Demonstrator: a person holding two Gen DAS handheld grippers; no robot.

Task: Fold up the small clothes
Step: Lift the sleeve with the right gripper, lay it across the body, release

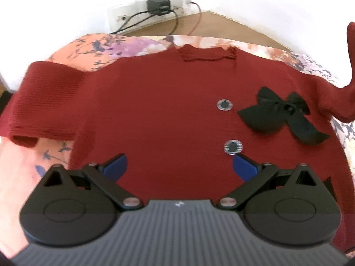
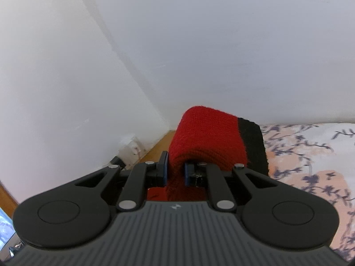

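Observation:
A small dark red knitted sweater (image 1: 155, 102) lies flat on a floral sheet (image 1: 93, 48), neck away from me, with two round buttons (image 1: 224, 105) and a black bow (image 1: 281, 113) on its front. Its left sleeve (image 1: 46, 102) stretches out sideways. My left gripper (image 1: 179, 166) hovers open over the lower body, nothing between its blue pads. At the right edge of the left wrist view the other sleeve (image 1: 348, 66) rises off the bed. My right gripper (image 2: 175, 170) is shut on that red sleeve (image 2: 206, 137), whose black cuff (image 2: 253, 141) drapes to the right.
A white wall with a socket strip, a black charger (image 1: 158, 5) and cables runs beyond the bed, past a strip of wooden floor (image 1: 199, 26). In the right wrist view the floral sheet (image 2: 310, 155) spreads to the right and a wall corner stands ahead.

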